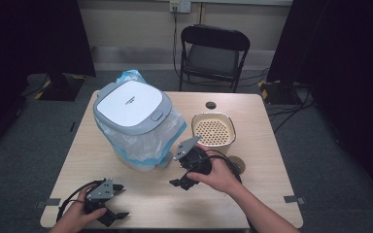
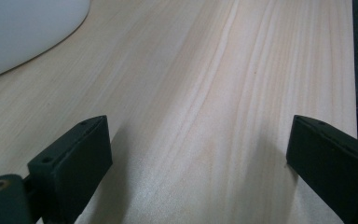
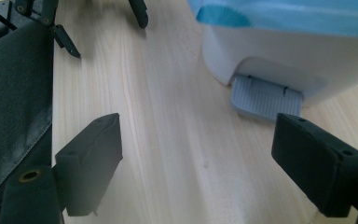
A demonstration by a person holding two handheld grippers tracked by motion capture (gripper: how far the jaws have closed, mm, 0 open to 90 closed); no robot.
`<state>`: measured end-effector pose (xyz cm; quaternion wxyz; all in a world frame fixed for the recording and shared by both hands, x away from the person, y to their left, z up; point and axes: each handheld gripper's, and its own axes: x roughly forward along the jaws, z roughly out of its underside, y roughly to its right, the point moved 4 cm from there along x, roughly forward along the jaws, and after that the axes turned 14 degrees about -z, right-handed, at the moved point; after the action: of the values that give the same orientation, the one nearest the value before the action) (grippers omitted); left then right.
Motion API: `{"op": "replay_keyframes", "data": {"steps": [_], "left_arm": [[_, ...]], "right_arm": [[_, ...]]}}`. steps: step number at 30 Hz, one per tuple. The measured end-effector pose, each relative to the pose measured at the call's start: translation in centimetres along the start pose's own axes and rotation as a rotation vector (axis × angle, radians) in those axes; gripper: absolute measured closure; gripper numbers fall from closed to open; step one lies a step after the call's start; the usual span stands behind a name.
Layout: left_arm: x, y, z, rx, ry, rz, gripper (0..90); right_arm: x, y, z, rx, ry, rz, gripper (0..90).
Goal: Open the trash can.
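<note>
A white pedal bin [image 1: 132, 108] with a grey lid and a blue-edged clear liner stands at the left middle of the wooden table [image 1: 267, 145]. My right gripper [image 1: 178, 170] hovers just right of its base, held in a hand, jaws open with nothing between them. In the right gripper view [image 3: 198, 128] the jaws point at the bin's grey foot pedal [image 3: 266, 97], with bare wood between. My left gripper [image 1: 120, 200] rests near the table's front left edge, open. In the left gripper view [image 2: 199, 126] it frames bare table, with the bin's white base [image 2: 23, 32] at top left.
A beige perforated basket [image 1: 213, 128] stands right of the bin, a brown disc [image 1: 238, 165] in front of it. A cable hole [image 1: 211, 105] sits at the far edge. A black folding chair [image 1: 213, 48] stands behind the table. Dark fabric [image 3: 14, 93] lies past the table edge.
</note>
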<state>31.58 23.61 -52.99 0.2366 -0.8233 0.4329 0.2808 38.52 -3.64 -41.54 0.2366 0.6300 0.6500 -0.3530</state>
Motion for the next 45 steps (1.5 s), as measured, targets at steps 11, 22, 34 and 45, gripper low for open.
{"op": "replay_keyframes", "data": {"steps": [11,22,34,45], "left_arm": [[0.0,0.0,0.0,0.005,-0.002,0.003,5.0],[0.0,0.1,0.0,-0.001,0.000,-0.002,5.0],[0.0,0.2,0.0,-0.014,0.005,-0.010,5.0],[0.0,0.2,0.0,-0.012,0.008,-0.012,5.0]], "right_arm": [[-1.0,0.3,-1.5,-0.010,-0.009,-0.001,15.5],[-1.9,0.6,-3.3,0.014,0.022,-0.022,15.4],[-3.8,1.4,-4.9,0.019,0.035,-0.021,15.3],[-4.4,1.5,-5.8,0.014,0.034,-0.028,15.3]]}}
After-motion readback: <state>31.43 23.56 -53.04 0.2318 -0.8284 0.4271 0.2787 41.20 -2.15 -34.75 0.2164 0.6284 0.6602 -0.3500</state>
